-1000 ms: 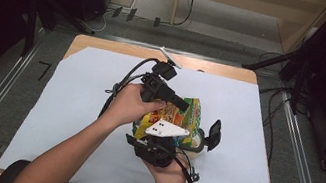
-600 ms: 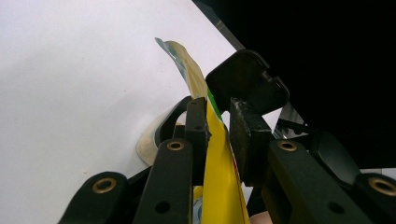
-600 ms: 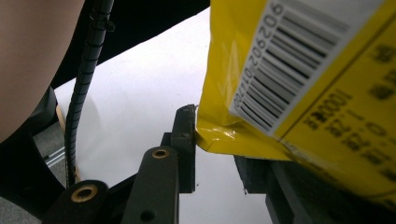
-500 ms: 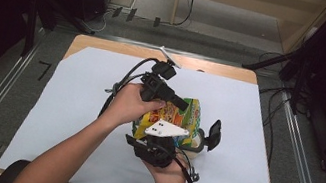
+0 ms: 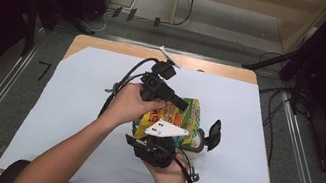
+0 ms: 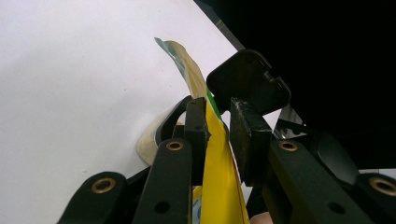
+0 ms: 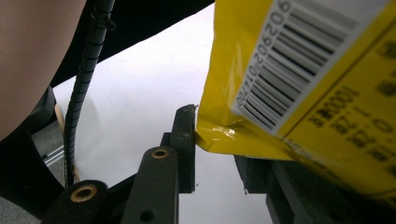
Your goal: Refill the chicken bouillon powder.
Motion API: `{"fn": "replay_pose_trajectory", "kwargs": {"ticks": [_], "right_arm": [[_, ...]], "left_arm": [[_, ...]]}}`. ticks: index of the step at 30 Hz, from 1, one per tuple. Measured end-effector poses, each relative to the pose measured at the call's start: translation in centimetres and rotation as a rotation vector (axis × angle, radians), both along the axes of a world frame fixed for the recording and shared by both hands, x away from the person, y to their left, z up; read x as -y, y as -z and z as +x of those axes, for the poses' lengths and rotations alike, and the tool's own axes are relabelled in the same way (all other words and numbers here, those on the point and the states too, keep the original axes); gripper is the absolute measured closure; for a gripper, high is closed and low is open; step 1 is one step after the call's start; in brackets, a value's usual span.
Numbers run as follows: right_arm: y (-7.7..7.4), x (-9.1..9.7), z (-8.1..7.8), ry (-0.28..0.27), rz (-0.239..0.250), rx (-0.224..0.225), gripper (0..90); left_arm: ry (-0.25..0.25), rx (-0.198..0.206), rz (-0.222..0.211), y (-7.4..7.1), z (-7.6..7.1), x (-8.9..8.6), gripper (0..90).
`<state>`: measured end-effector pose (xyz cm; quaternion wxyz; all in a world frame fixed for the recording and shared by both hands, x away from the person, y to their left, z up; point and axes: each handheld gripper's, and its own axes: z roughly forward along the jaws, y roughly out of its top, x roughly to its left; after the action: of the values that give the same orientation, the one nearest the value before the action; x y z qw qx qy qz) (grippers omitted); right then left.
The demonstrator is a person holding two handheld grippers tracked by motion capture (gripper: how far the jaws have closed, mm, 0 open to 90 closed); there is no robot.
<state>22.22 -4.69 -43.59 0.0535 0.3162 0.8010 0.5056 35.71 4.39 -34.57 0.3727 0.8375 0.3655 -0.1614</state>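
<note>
High view. Checked against the two earlier high views: no shift found in either hand or in the yellow snack bag (image 5: 182, 114). Taken as a steady hold before a pull, with opening the bag judged the likely step and not yet begun. Bag held just above the middle of the white sheet (image 5: 77, 107), slightly toward its right half. Left gripper (image 5: 180, 103) at the bag's far edge, over the sheet's centre. Right gripper (image 5: 162, 139) at the bag's near edge, closer to the sheet's front border.

Left gripper view. Left gripper (image 6: 217, 126) narrow, pinched on the bag (image 6: 219, 177). Yellow film runs up edge-on through the gap, with pads against it on both sides. Sheet (image 6: 70, 70) beyond and below.

Right gripper view. Right gripper (image 7: 217, 154) set at a moderate gap. Bag (image 7: 299, 93), barcode side facing, hangs over the sheet (image 7: 154, 79). Its lower corner touches the left pad and the far pad sits hidden behind the film. Cannot tell whether a true pinch here. Worth confirming that grip before any tearing pull.
</note>
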Motion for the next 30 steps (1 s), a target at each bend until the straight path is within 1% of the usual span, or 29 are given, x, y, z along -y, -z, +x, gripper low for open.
{"fn": "replay_pose_trajectory", "kwargs": {"ticks": [4, 9, 12, 15, 19, 25, 30], "right_arm": [[0.0, 0.0, 0.0, 0.000, -0.003, 0.002, 72.1], [0.1, 0.0, 0.0, -0.001, -0.010, 0.010, 72.3], [0.2, 0.0, 0.1, -0.002, -0.009, 0.005, 72.6], [0.3, 0.1, 0.2, 0.001, -0.002, 0.002, 72.7], [0.5, 0.2, 0.4, 0.008, -0.002, -0.003, 73.0], [0.7, 0.3, 0.6, 0.012, -0.004, -0.009, 73.3], [0.3, 0.2, 0.2, 0.001, 0.006, 0.000, 72.9]], "left_arm": [[-0.001, -0.004, 0.002, 0.1, 0.1, 0.0, 77.7], [0.003, 0.007, 0.001, 0.0, -0.1, 0.1, 77.8], [0.010, 0.009, 0.001, -0.1, -0.3, 0.1, 77.4], [0.013, 0.021, -0.003, -0.3, -0.6, 0.2, 76.5], [0.023, 0.034, 0.008, -0.6, -1.0, 0.4, 76.4], [0.024, 0.030, 0.013, -0.5, -1.0, 0.6, 77.4], [0.015, 0.024, 0.011, -0.4, -0.6, 0.4, 77.4]]}}
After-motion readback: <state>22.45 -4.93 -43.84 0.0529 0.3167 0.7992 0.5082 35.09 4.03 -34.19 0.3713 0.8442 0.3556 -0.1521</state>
